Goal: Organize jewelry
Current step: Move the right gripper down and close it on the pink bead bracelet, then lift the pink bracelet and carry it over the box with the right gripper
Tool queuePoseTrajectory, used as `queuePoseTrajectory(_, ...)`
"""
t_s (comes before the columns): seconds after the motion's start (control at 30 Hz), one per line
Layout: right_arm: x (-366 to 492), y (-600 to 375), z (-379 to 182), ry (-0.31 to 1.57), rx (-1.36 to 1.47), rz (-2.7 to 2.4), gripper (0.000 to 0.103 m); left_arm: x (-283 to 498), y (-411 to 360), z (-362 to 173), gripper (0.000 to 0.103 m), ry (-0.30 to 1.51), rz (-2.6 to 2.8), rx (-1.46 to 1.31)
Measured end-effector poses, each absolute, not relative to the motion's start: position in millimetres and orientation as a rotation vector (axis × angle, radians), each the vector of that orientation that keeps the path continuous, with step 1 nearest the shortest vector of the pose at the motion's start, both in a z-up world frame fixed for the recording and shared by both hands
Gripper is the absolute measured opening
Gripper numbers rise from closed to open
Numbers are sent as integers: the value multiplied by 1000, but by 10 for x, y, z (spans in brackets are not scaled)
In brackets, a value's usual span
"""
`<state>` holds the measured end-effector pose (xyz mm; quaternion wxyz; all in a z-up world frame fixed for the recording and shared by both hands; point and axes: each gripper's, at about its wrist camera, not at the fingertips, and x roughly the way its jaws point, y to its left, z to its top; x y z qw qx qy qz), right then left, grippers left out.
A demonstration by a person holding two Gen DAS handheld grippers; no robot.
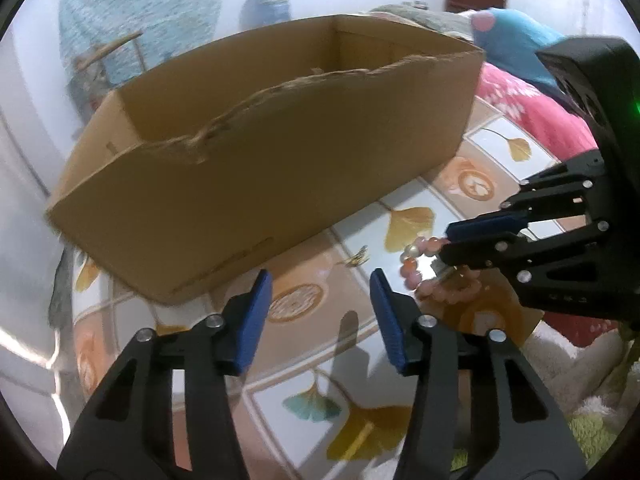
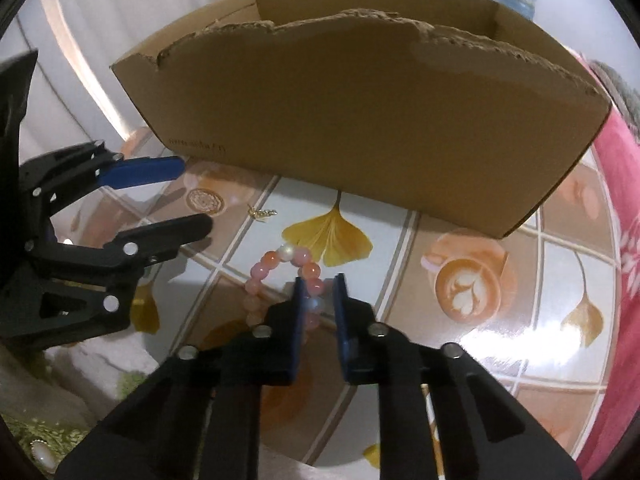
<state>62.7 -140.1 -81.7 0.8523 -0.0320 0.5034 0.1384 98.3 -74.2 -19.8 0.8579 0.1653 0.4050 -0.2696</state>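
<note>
Bracelet [image 2: 296,276]: pink bead loop on the patterned surface [image 2: 520,320], in front of the cardboard box [image 2: 360,120].
Right gripper [image 2: 318,286]: closed on the loop's near-right beads — the nearer hand.
Left gripper [image 1: 320,284]: half-open, empty — bracelet just to its right.

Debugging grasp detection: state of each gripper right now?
Left gripper: open, nothing between its pads.
Right gripper: shut on the pink bead bracelet, which lies on the patterned table.
</note>
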Motion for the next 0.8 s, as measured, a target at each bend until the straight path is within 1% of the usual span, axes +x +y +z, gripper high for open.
queuePoseTrajectory(0.07, 621, -1398, -812, 1058, -72, 289, 10, 1000, -823, -225, 39, 849, -595, 362)
queuePoseTrajectory(0.13, 606, -1408, -805, 1056, -82, 273, 10, 1013, -878, -243, 36, 844, -613, 380)
queuePoseTrajectory(0.2, 590, -1435, -803, 1055, -80, 259, 10, 1028, -930, -267, 29, 847, -629, 396)
queuePoseTrajectory(0.23, 583, -1467, -801, 1057, -71, 248, 10, 1039, -959, -283, 27, 849, -632, 407)
queuePoseTrajectory(0.3, 572, -1522, -797, 1058, -57, 228, 10, 1056, -985, -301, 21, 853, -644, 413)
queuePoseTrajectory(0.63, 494, -1723, -770, 1053, -9, 202, 10, 1112, -972, -371, 12, 893, -640, 405)
queuePoseTrajectory(0.8, 526, -1828, -757, 1046, 6, 205, 10, 1102, -987, -367, 2, 890, -655, 419)
